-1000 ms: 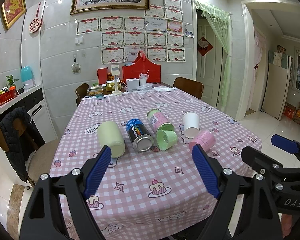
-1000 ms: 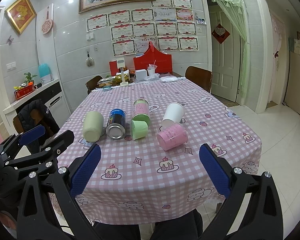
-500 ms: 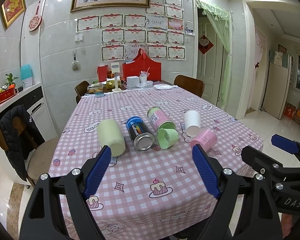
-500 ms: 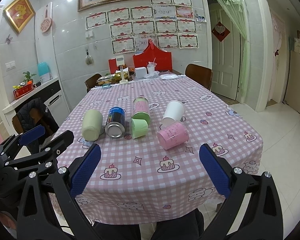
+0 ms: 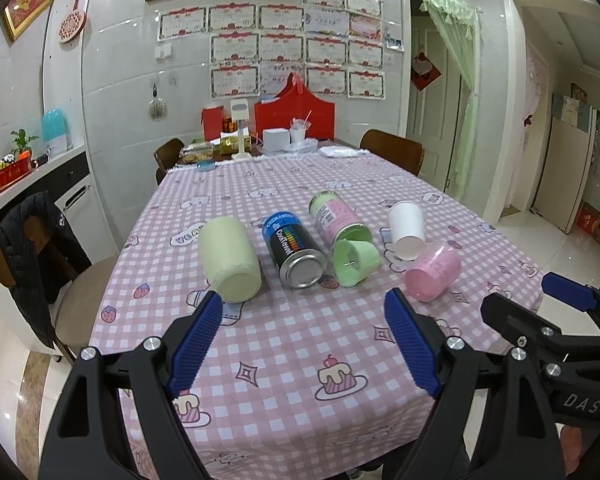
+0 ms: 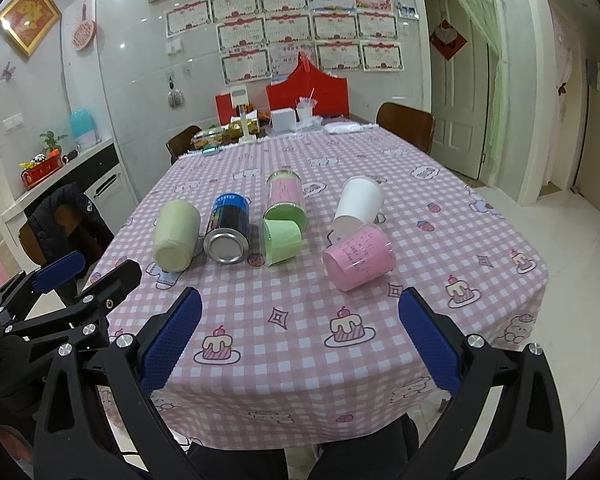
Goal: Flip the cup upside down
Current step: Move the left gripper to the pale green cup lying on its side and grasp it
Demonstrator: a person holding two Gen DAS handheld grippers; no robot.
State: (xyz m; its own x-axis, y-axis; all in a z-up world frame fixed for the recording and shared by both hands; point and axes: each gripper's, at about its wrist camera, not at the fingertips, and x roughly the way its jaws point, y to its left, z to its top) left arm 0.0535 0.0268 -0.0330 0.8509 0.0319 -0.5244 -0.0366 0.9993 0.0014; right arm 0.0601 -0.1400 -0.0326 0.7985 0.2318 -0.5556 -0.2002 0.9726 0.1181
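Several cups and cans lie on their sides on the pink checked tablecloth (image 5: 292, 344): a pale green cup (image 5: 230, 264), a blue and black can (image 5: 294, 250), a pink and green can (image 5: 334, 214), a small green cup (image 5: 354, 262), a white cup (image 5: 407, 230) and a pink cup (image 5: 432, 270). In the right wrist view they show as pale green cup (image 6: 176, 236), green cup (image 6: 281, 240), white cup (image 6: 358, 206) and pink cup (image 6: 358, 258). My left gripper (image 5: 304, 340) is open and empty near the table's front edge. My right gripper (image 6: 300, 340) is open and empty, in front of the pink cup.
Red boxes (image 5: 294, 114), a white box and clutter stand at the table's far end. Brown chairs (image 5: 392, 150) stand at the far sides. A chair with a black jacket (image 5: 36, 248) is at the left. A counter (image 5: 28, 172) runs along the left wall.
Both grippers have moved slightly forward toward the table; the cups look a little nearer. Nothing on the table has moved and both grippers stay open.
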